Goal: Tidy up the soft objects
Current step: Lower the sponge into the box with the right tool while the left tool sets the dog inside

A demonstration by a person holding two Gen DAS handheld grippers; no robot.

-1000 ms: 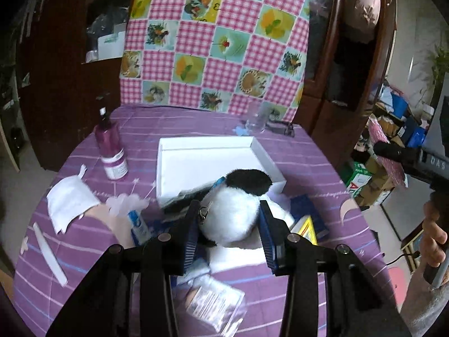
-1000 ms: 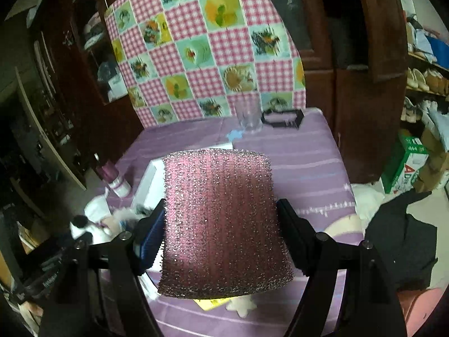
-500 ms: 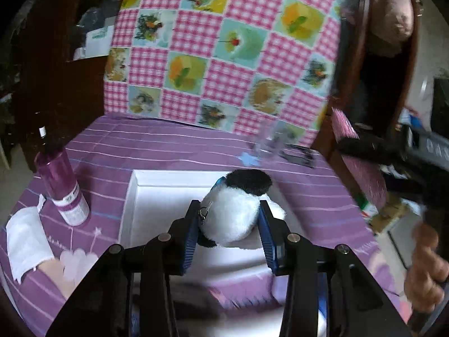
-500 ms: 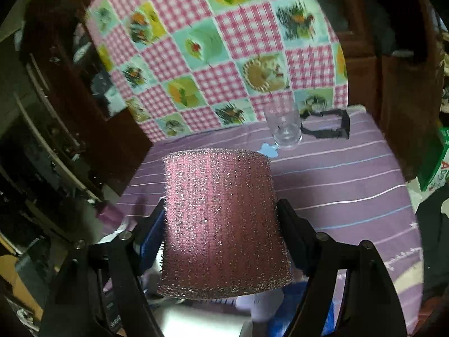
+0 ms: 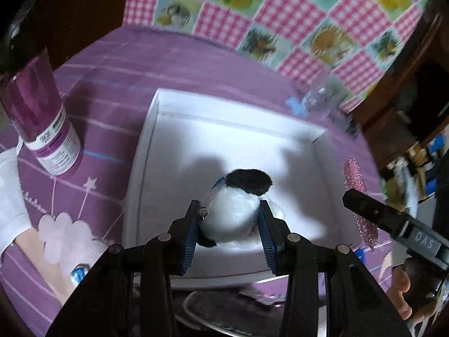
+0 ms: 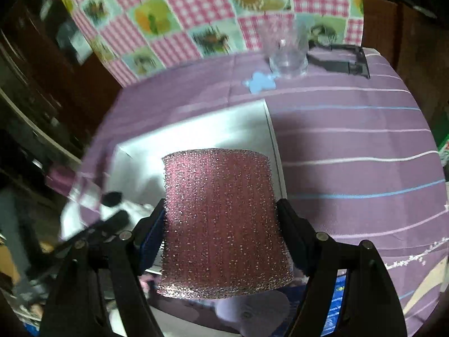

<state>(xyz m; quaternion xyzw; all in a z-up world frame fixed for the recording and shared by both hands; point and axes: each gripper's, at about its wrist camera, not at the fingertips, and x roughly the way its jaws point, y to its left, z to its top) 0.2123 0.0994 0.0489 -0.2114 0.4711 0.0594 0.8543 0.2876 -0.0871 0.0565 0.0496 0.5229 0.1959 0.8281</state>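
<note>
1. Left gripper (image 5: 230,224) clamps a panda plush (image 5: 233,210) over the white box (image 5: 146,146).
2. Right gripper (image 6: 220,224) grips a pink sponge (image 6: 221,221) above that box's right edge.
3. Beside the box, on purple cloth (image 5: 118,64), stands a bottle (image 5: 42,120); beyond it, a glass (image 6: 286,47).

Left gripper (image 5: 230,226) clamped on black-and-white plush toy (image 5: 235,210) above white box (image 5: 146,151); purple bottle (image 5: 42,129) left on purple tablecloth (image 5: 112,78); glittery pink sponge (image 5: 357,196) in right gripper (image 5: 362,205).
</note>
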